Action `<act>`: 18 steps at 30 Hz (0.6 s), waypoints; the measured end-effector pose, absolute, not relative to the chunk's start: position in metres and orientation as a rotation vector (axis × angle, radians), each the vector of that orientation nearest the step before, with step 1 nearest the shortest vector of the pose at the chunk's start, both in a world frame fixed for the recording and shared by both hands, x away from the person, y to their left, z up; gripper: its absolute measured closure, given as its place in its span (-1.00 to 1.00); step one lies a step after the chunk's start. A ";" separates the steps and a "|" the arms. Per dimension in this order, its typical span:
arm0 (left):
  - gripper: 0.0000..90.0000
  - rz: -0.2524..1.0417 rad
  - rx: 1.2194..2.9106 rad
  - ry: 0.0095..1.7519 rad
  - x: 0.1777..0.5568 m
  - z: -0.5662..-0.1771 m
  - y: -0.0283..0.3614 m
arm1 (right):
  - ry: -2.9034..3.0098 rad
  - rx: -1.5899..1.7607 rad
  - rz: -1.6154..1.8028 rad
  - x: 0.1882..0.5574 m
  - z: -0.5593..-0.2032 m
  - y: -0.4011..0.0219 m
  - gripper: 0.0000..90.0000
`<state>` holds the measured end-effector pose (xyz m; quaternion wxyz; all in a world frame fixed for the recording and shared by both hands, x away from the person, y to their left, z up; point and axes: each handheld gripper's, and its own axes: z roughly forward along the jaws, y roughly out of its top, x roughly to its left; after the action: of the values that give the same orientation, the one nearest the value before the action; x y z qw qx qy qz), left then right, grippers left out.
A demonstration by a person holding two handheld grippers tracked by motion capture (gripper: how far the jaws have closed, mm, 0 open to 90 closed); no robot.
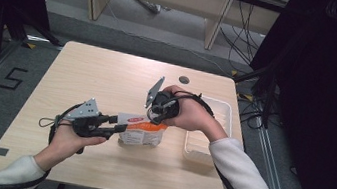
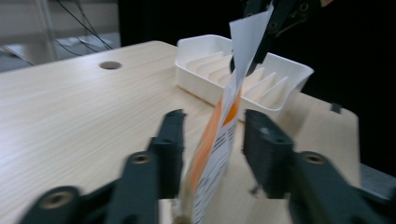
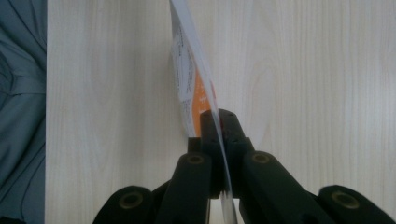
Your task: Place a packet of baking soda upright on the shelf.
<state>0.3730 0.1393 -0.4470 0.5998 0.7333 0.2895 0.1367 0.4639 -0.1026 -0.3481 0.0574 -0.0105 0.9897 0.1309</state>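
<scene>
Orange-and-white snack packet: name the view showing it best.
The high view: the orange-and-white snack packet shows its whole printed face there. The left gripper view catches it edge-on between open jaws; the right gripper view shows its edge pinched.

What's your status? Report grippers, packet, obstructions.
Right gripper shut on packet top edge. Left gripper open, jaws astride packet, pads clear. White tray just right of packet, nothing blocking.

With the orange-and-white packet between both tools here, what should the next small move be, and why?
Probably draw the left tool back off the packet. Its jaws stand apart on either side of the packet without pressing, while the right tool is shut on the top edge, so it can likely carry it to the white tray.
</scene>
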 end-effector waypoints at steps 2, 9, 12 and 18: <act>-0.02 0.376 1.709 0.691 0.367 -0.450 0.149 | 2.999 -0.038 0.404 0.465 -0.347 -0.101 1.00; -0.34 0.441 1.732 0.780 0.346 -0.471 0.179 | 3.028 0.015 0.368 0.467 -0.340 -0.098 1.00; -0.32 0.420 1.736 0.803 0.341 -0.475 0.183 | 3.023 0.033 0.369 0.467 -0.335 -0.097 1.00; -0.32 0.442 1.750 0.786 0.339 -0.477 0.179 | 2.975 0.015 0.347 0.463 -0.319 -0.099 1.00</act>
<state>0.3386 0.1785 -0.4765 0.5534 0.7404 0.3325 0.1869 0.4629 -0.0988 -0.3186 0.0734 0.0050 0.9906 0.1154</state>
